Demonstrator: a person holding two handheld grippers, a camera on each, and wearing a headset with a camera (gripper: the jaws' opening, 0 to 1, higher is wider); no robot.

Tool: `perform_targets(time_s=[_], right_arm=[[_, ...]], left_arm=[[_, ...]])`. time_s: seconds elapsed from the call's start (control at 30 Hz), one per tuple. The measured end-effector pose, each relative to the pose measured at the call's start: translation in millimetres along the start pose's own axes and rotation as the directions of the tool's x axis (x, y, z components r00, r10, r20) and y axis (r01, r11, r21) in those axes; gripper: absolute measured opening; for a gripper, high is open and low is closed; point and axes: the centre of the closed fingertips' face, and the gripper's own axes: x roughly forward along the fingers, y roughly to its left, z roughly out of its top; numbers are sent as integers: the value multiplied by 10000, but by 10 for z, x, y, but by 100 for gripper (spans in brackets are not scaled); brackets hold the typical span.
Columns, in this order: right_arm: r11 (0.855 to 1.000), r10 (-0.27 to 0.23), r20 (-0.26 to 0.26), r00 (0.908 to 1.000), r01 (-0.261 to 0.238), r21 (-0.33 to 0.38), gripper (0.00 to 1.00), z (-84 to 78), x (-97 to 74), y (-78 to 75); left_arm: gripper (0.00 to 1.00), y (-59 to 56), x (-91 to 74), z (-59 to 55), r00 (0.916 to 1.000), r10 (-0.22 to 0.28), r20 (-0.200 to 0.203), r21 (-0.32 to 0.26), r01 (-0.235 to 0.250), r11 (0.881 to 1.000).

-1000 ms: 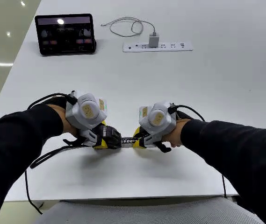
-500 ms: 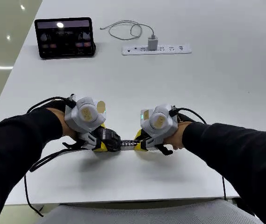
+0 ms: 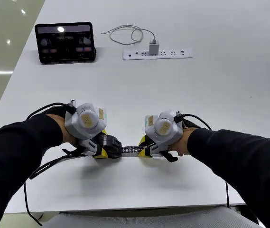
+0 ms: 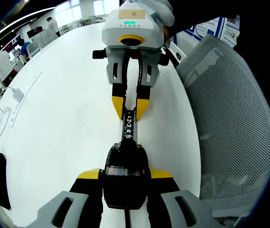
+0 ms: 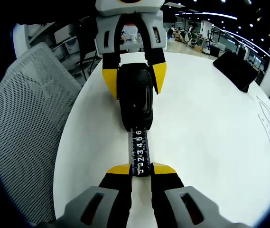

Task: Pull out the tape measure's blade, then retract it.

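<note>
A black tape measure case (image 3: 110, 146) lies on the white table (image 3: 139, 95) near its front edge. My left gripper (image 3: 101, 148) is shut on the case, whose sides sit between the yellow fingertips (image 4: 90, 174). A short stretch of the numbered blade (image 3: 130, 150) runs out to my right gripper (image 3: 143, 152), which is shut on the blade's end. In the right gripper view the blade (image 5: 138, 145) leads from my right gripper (image 5: 141, 170) back to the case (image 5: 135, 97). In the left gripper view the blade (image 4: 128, 128) reaches the right gripper (image 4: 130, 111).
A dark tablet (image 3: 66, 42) stands at the far left of the table. A white power strip (image 3: 157, 53) with a charger and looped cable lies at the back. A grey mesh chair (image 4: 234, 118) stands just off the table's front edge, close to both grippers.
The two grippers have moved slightly apart, and a little more blade shows between them. The head camera has tilted a bit.
</note>
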Motion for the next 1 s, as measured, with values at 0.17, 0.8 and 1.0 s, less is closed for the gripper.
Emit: perform_targets(time_s=[0.17, 0.8, 1.0], right_arm=[[10000, -5, -42, 10000, 5, -75, 10, -23, -14, -3], [10000, -79, -67, 9999, 79, 52, 10, -91, -64, -14], [9999, -89, -99, 9999, 90, 77, 10, -109, -77, -15]], left_arm=[[31, 1, 0, 2, 10000, -6, 0, -18, 6, 10000], [31, -19, -13, 19, 10000, 7, -1, -24, -7, 10000], [31, -23, -17, 20, 10000, 7, -3, -63, -7, 10000]])
